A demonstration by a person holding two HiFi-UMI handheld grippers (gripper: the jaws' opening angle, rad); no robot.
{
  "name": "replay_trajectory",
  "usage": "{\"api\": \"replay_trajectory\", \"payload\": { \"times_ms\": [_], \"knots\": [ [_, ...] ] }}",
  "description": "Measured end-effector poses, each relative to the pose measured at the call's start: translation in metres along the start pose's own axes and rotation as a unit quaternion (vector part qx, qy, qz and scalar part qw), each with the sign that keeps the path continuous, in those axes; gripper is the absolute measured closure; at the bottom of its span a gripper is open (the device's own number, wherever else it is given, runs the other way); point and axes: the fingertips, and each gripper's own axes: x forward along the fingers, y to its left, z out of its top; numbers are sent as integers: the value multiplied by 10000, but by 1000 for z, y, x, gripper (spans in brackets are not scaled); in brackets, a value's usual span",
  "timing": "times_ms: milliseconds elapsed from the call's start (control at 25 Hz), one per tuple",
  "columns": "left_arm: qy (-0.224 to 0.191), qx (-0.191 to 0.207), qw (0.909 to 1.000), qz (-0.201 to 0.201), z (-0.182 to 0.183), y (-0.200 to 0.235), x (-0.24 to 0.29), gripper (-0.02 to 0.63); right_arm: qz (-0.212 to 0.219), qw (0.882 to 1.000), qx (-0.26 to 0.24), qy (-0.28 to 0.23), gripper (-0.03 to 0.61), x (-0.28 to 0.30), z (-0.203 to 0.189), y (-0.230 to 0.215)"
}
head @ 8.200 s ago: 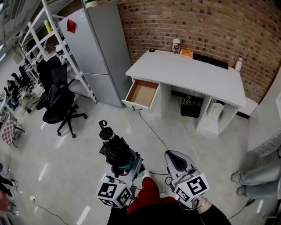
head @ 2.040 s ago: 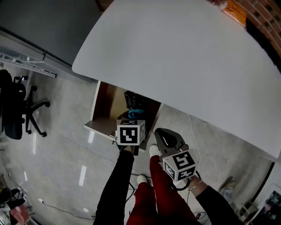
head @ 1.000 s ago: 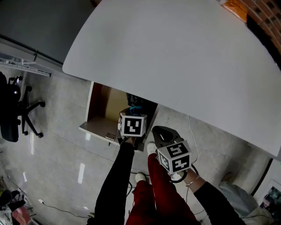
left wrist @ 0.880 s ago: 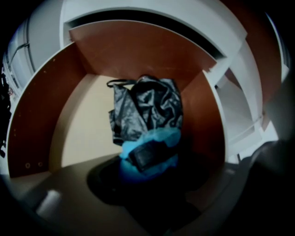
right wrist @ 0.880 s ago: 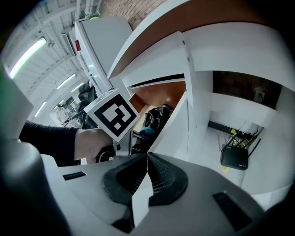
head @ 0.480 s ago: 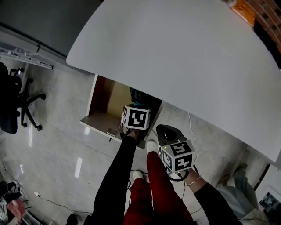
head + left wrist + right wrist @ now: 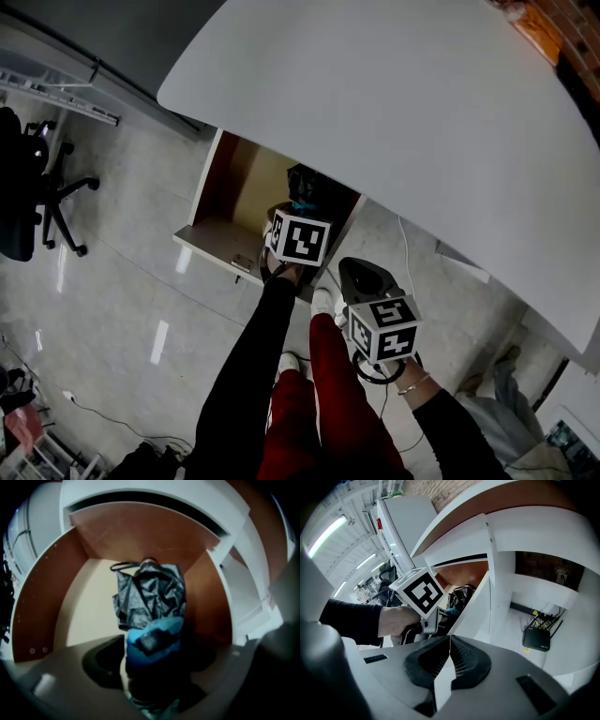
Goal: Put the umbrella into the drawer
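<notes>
Umbrella (image 7: pixel 149 597): lying inside open drawer (image 7: pixel 42 602), 12 o'clock from left gripper (image 7: pixel 153 662). Left fingers: opening, handle still between them; deposit judged nearly complete. Right gripper (image 7: pixel 449 640): fingers closed, empty.

The grey left gripper (image 7: pixel 152 667), at the end of a black-sleeved left arm (image 7: pixel 248 375), points steeply down. Its jaws are opening around the handle end of a black folded umbrella (image 7: pixel 149 597), apparently not pressing it. The grey right gripper (image 7: pixel 449 641) hangs alongside, jaws together and empty.

Umbrella (image 7: pixel 305 180) half hidden under desk (image 7: pixel 403 112)
</notes>
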Motion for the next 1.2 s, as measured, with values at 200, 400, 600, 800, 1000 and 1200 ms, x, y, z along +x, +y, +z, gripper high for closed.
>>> {"api": "replay_trajectory", "payload": {
  "times_ms": [200,400,600,800,1000,1200],
  "knots": [
    [-348,59,9993,136,10,1,-16,267,-3,10000,-20,-83,569,-5,0,6],
    [-605,87,9980,160,24,0,-35,268,-29,9998,-34,-197,569,-13,4,11],
    [-863,93,9961,145,37,-4,-57,276,-53,9994,50,-345,569,-23,11,15],
    [-1240,67,9921,204,43,-6,-87,326,-63,9987,38,-512,569,-34,14,27],
    [-1557,-42,9873,315,39,-5,-119,398,-79,9975,-21,-708,569,-48,20,41],
    [-1710,1,9846,371,32,-9,-140,450,-75,9959,-36,-898,569,-65,26,51]
  ]
}}
